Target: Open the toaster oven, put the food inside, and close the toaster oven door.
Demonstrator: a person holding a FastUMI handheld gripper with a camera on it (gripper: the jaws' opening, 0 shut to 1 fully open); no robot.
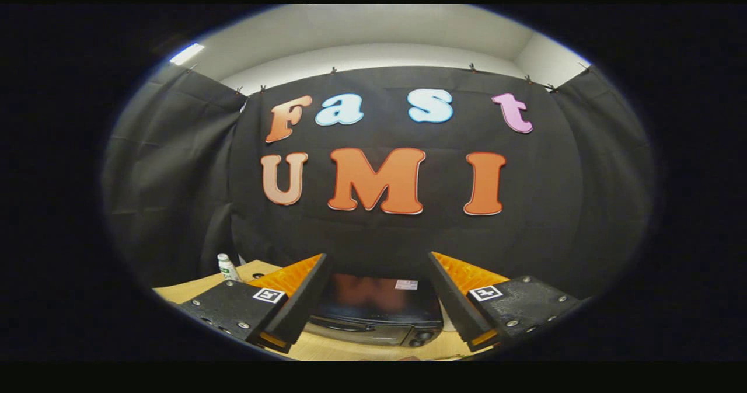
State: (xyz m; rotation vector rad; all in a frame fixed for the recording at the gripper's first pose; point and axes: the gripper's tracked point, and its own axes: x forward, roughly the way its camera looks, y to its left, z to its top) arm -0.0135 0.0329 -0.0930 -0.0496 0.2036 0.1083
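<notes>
no readable text — toaster oven (373, 311) sticker, bottle (226, 266) label too small

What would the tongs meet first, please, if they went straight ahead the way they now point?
Probably the toaster oven: it sits on the table between and just ahead of the open tongs. They seem aimed near its top, so depth is uncertain; they might pass over.

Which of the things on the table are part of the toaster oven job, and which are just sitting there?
For the job:
- toaster oven, door shut, seen between the fingers
- hand-held gripper, fingers apart, holding nothing

Just lying about:
- small white bottle, at the far edge of the wooden table, beyond the left finger
</notes>
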